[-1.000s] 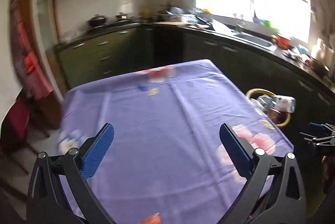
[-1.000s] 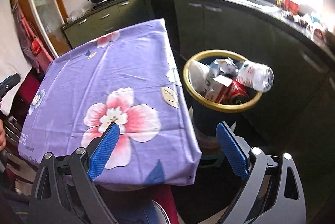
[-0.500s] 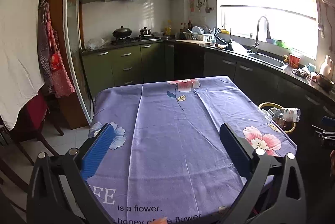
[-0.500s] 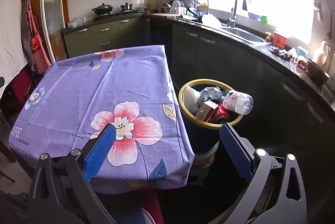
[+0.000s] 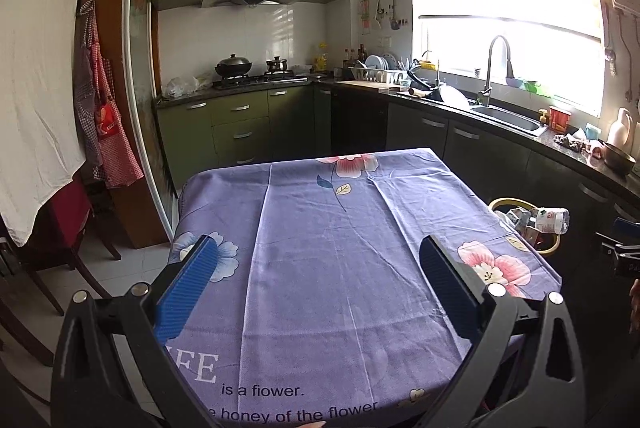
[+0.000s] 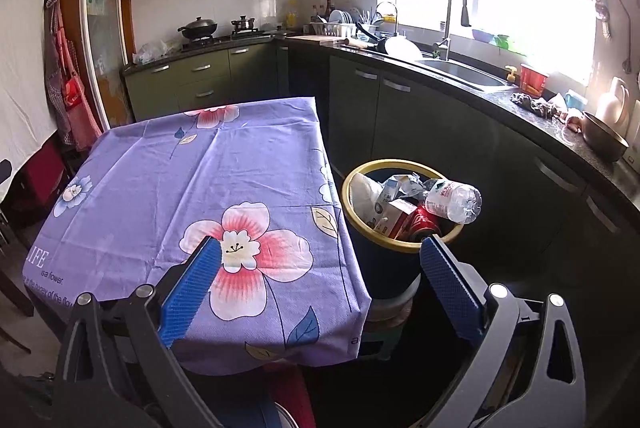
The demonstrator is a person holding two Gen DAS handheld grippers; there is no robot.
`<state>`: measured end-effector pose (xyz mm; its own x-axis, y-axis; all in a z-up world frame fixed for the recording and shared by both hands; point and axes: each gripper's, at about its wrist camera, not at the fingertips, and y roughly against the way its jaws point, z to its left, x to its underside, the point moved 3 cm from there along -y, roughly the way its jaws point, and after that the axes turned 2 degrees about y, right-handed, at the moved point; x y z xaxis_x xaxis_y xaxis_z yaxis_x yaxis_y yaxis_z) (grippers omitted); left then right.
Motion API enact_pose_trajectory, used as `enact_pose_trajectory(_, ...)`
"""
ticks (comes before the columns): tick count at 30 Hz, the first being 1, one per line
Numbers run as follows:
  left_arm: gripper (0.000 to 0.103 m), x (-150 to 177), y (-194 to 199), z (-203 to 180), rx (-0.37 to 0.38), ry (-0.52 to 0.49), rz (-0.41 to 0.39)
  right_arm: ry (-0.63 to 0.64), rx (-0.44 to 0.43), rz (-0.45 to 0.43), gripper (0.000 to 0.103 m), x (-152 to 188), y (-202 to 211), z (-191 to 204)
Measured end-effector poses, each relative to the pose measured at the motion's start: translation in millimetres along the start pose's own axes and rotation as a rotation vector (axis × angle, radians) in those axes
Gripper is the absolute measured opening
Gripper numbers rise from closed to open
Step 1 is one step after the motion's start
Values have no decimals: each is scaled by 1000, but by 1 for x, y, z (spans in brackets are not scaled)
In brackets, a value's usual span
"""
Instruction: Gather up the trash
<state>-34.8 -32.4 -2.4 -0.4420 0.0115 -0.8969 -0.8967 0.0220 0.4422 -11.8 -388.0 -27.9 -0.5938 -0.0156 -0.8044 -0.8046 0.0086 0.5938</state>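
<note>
Both grippers spread wide, holding nothing, over the table.
Left gripper (image 5: pixel 316 258) hangs above the purple cloth (image 5: pixel 320 268); right gripper (image 6: pixel 320 260) sits over the table's right edge. Bin (image 6: pixel 384 268) stands just beside the table, full: bottle (image 6: pixel 454 196) lies across its rim, red can (image 6: pixel 424 224), carton (image 6: pixel 394 214) and crumpled wrappers (image 6: pixel 404 184) inside.
</note>
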Motion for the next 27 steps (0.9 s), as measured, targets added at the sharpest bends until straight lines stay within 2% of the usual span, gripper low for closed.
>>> enact_pose_trajectory(27, 96, -5, -4, -16, 22, -38, 6, -14, -1, 9, 98, 2, -8, -5)
